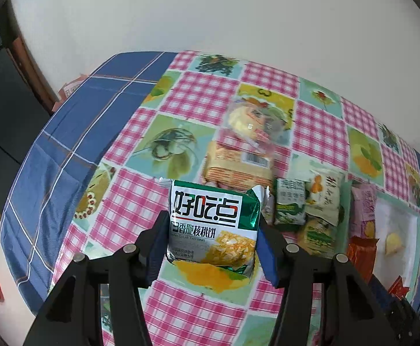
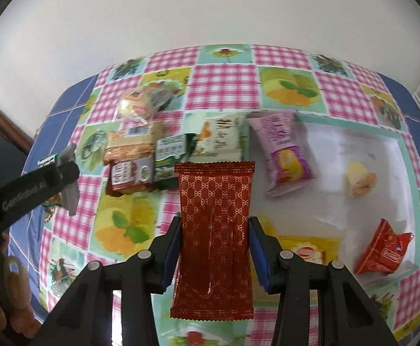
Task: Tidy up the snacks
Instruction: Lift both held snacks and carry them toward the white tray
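My left gripper (image 1: 211, 227) is shut on a green and white biscuit packet (image 1: 212, 225), held upright above the checked tablecloth. My right gripper (image 2: 214, 233) is shut on a long dark-red patterned wrapper (image 2: 214, 230), also lifted off the table. Past both lies a cluster of snacks: a wafer pack (image 1: 235, 167), a clear bag of cakes (image 1: 256, 121), small green packets (image 1: 290, 204) and a pale packet (image 1: 325, 196). The left gripper (image 2: 62, 173) with its packet shows at the left of the right wrist view, above the table.
A white tray (image 2: 354, 150) with a teal rim lies at the right, holding a purple packet (image 2: 285, 150), a yellow cake piece (image 2: 360, 180) and a red packet (image 2: 383, 248). The blue cloth edge (image 1: 65, 132) of the table runs along the left. A hand (image 2: 13, 288) is at lower left.
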The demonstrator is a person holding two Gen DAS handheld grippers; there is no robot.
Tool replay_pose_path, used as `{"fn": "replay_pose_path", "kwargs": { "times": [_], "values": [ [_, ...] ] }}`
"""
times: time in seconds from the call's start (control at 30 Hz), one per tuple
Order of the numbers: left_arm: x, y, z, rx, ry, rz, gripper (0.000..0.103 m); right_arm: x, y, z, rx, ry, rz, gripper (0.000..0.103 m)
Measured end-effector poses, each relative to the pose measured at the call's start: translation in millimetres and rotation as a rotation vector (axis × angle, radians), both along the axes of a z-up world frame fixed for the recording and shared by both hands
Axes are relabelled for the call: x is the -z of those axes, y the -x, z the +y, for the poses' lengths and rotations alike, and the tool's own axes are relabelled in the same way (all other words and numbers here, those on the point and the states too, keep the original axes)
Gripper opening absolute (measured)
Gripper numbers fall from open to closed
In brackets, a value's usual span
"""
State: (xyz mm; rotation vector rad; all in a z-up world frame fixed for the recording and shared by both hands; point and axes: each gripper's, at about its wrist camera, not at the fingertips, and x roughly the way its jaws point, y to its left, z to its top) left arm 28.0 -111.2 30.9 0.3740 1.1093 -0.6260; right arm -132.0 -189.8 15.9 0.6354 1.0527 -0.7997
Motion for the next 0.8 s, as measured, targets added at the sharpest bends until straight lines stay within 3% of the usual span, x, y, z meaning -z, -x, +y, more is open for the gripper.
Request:
{"fn": "replay_pose_path", "kwargs": {
  "times": [0.8],
  "values": [
    [-4,149,-89,0.362,-0.006,-0.058,0.058,-10,120,-80,0.289,-0.012,-0.032,0.048]
  ]
}}
